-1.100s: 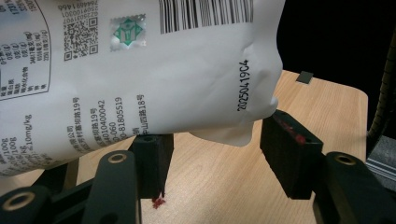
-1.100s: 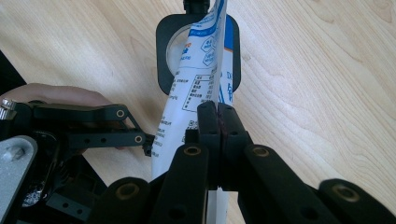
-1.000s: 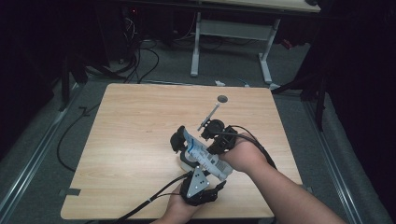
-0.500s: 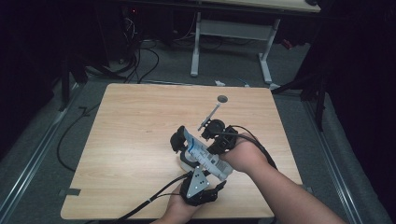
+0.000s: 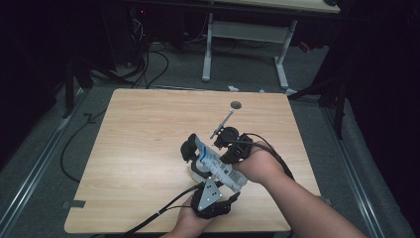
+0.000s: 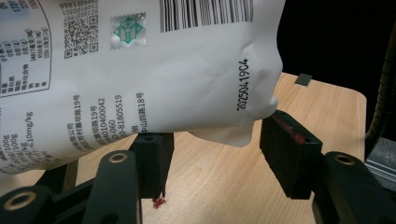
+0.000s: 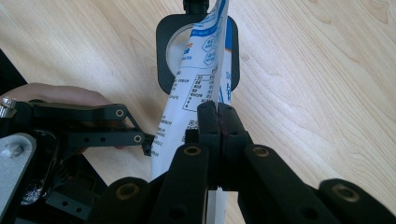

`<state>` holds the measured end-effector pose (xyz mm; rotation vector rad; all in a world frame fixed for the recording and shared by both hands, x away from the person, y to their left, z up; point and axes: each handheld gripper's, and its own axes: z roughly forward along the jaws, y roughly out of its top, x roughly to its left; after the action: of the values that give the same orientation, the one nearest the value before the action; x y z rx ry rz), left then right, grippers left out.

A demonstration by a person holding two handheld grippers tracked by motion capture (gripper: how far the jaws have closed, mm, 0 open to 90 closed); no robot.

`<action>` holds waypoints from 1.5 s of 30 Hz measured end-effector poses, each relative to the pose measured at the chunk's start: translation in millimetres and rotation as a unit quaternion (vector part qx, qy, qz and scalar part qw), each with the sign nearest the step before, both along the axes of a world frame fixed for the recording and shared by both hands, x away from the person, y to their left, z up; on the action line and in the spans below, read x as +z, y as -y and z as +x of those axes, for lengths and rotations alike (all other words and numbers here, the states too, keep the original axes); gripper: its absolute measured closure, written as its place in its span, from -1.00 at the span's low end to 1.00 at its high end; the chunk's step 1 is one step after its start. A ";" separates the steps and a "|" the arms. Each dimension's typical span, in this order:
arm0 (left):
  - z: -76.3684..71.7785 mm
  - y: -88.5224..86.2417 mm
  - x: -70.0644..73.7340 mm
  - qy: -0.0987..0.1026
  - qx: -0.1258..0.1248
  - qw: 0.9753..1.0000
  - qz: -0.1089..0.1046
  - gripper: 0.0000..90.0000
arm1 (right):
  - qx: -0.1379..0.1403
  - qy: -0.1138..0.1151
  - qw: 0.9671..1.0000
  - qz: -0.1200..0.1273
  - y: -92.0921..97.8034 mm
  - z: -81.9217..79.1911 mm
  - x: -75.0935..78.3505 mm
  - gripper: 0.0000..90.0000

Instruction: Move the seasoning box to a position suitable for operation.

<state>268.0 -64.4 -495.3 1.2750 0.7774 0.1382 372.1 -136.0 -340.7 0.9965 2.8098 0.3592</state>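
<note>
White pouch [image 5: 218,166] pinched by right hand-held gripper [image 7: 218,122]; table edge [image 5: 178,231] probably near.

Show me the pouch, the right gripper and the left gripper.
pouch [image 6: 140,79], left gripper view, printed white back.
right gripper [image 7: 218,116], right gripper view, between its pressed fingertips.
left gripper [image 6: 219,154], left gripper view, gap between its fingertips.

Your pouch [image 6: 140,70]: white, black barcode and QR print, small green emblem near barcode; blue panels on pouch face in right gripper view. Your left gripper [image 6: 212,158]: black jaws, red smear on pad beside pouch edge. Right gripper [image 7: 217,122]: black. Table [image 5: 148,129] under pouch: light wood grain, red speck [image 6: 159,202].
</note>
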 end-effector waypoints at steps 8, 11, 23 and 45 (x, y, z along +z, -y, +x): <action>0.9 -0.7 0.0 0.000 0.001 1.000 0.001 0.01 | -0.001 0.001 1.000 -0.002 -1.5 0.9 -0.1 1.00; 0.4 -0.4 -0.1 -0.001 0.001 1.000 0.000 0.01 | 0.002 -0.001 1.000 -0.002 -1.2 1.3 -0.5 1.00; 1.4 1.1 -1.0 -0.003 0.001 1.000 -0.001 0.01 | -0.001 -0.009 1.000 -0.001 -0.7 3.9 -1.7 1.00; 1.0 0.6 2.7 0.004 0.002 1.000 -0.008 0.09 | 0.004 0.003 1.000 -0.002 -4.1 2.6 3.5 1.00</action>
<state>269.0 -65.0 -492.6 1.2580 0.7727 0.1397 374.8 -131.9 -337.2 0.9823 2.8092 0.3559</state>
